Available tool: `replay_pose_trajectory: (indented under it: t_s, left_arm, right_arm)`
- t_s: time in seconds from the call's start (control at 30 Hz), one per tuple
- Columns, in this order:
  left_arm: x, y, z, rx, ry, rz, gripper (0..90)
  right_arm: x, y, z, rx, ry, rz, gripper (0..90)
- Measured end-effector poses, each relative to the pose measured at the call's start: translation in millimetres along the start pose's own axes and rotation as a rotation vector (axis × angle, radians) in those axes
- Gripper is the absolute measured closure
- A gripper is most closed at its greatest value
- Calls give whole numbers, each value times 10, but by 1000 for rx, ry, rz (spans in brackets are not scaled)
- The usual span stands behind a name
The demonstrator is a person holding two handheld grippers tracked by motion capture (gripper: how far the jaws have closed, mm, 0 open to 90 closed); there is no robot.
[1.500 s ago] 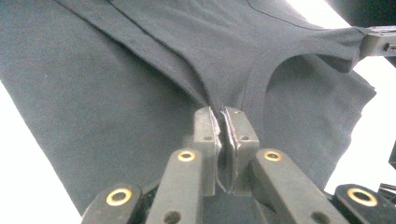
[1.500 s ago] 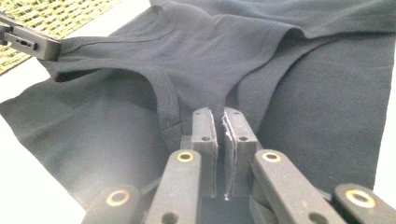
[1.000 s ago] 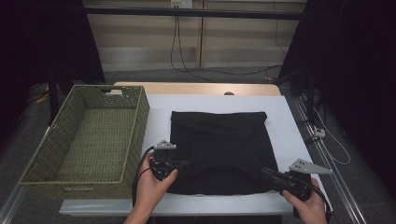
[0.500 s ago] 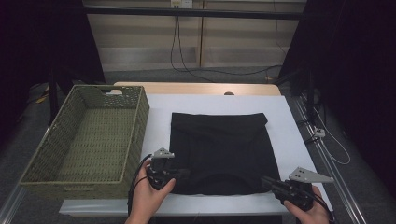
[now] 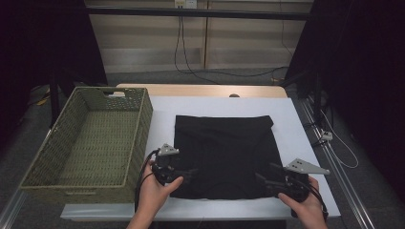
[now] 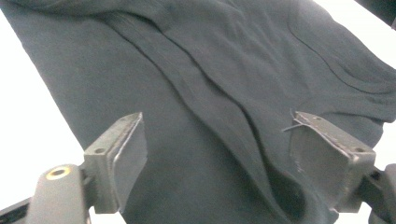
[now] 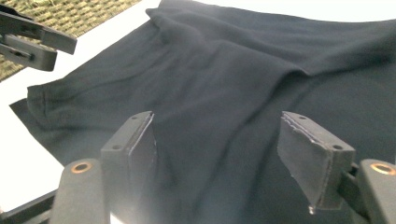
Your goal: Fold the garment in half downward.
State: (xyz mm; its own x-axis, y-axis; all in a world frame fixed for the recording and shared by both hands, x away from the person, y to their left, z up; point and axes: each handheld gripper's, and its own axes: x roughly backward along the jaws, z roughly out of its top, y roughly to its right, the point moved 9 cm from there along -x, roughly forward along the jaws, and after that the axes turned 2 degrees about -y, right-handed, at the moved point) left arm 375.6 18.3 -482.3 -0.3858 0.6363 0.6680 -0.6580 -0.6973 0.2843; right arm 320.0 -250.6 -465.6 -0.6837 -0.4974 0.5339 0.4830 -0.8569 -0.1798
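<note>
Garment: black folded cloth garment [image 5: 224, 155] lies flat on the white worktop [image 5: 296, 119], just right of the green woven rectangular basket [image 5: 86, 143], its near hem close to the worktop's front edge.
Change: both hand-held grippers' jaws have just been opening; a second ago they were pinched shut at the near corners, and the near edge has come closer to the person.
Left hand-held gripper [image 6: 215, 154]: jaws wide, fabric below and between them, pads not pressing.
Right hand-held gripper [image 7: 217, 154]: jaws wide over the near right corner, nothing gripped.
Meaning: the cloth looks released and laid out, probably ready for a further fold.
Obstacles: basket wall close to the garment's left edge; dark cables [image 5: 186, 52] far behind, well clear.
</note>
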Motion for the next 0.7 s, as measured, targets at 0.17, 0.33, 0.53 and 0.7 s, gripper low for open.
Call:
replay_pose_trajectory:
  t_s: [0.17, 0.33, 0.53, 0.7]
  left_arm:
    - [-56, -106, 130, 18, 17, 10, 151]
    - [-67, -226, 248, 29, 26, 40, 136]
    - [-85, -306, 417, 35, 41, 53, 125]
    - [-137, -421, 530, 41, 27, 75, 119]
  right_arm:
    - [-251, -103, 113, 14, 1, 13, 226]
    - [-463, -237, 201, 31, -9, 50, 217]
    - [-788, -500, 288, 48, -28, 103, 186]
    - [-917, -657, 325, 71, -34, 133, 184]
